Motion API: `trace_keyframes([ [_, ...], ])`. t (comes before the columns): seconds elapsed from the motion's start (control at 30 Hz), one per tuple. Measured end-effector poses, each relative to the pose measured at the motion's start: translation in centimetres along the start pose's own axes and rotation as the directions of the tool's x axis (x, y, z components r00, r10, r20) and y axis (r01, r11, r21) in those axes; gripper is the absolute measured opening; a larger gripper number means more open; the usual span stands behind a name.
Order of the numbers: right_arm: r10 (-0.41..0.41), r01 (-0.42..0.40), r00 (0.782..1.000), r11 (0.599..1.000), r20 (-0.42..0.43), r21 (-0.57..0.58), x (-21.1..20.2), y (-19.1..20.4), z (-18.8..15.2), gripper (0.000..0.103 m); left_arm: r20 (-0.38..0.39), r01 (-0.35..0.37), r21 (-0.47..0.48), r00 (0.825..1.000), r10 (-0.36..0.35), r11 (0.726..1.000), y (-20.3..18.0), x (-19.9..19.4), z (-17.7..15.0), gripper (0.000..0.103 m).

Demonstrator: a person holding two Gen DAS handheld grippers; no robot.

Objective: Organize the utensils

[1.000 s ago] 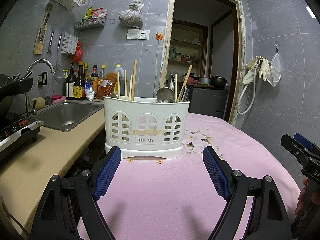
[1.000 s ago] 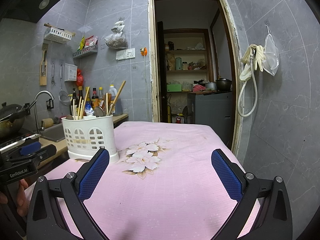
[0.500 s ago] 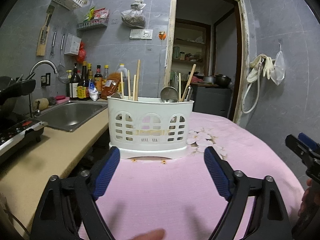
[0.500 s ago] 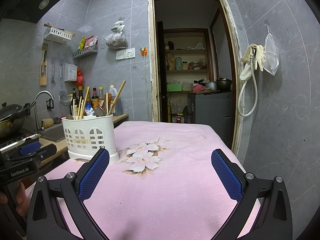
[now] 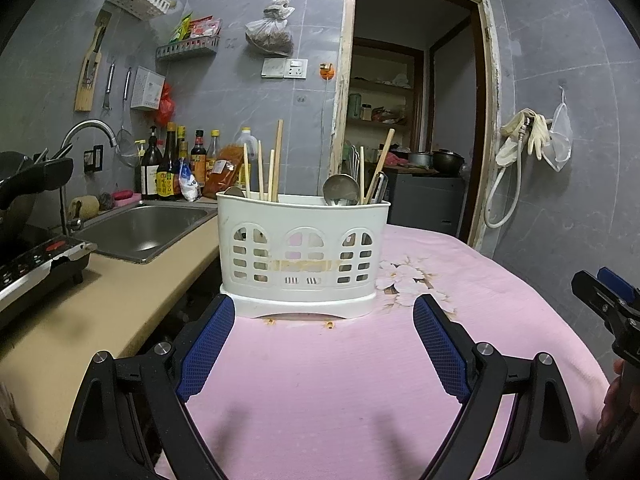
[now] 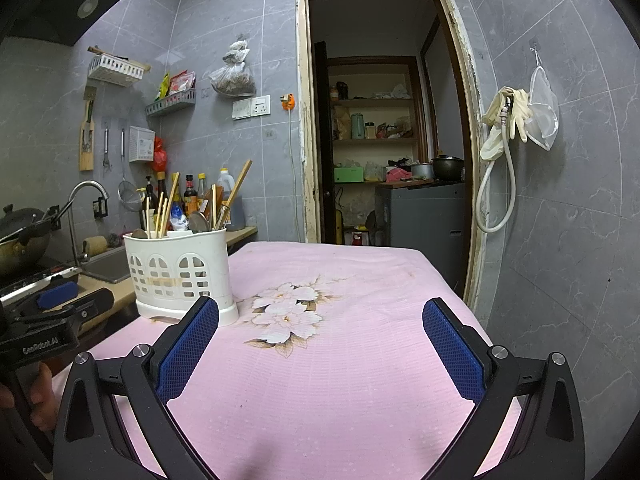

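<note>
Left wrist view: the left claw (image 5: 322,322), blue-padded, stands wide with nothing between its pads, its jaws having just been opening, over the pink flowered tabletop (image 5: 320,380). Just beyond stands the white slotted plastic utensil holder (image 5: 302,250), with wooden chopsticks (image 5: 276,160) and a steel spoon (image 5: 341,191) upright inside. Right wrist view: the right claw (image 6: 320,332) gapes empty.

steel sink (image 5: 148,226) beside sauce bottles (image 5: 168,172).
</note>
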State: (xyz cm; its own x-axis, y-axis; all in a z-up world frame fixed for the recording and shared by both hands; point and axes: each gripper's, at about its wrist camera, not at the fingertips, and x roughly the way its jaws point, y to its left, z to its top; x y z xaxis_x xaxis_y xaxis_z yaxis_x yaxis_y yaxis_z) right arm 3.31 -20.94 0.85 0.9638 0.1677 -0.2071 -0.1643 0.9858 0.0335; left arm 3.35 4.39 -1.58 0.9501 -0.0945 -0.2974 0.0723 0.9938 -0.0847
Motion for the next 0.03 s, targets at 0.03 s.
trace_keyframes([
  [0.03, 0.000, 0.000, 1.000, 1.000, 0.000, 0.000, 0.04, 0.00, 0.00, 0.103, -0.001, 0.000, -0.001, 1.000, 0.000, 1.000, 0.00, 0.00, 0.01, 0.088],
])
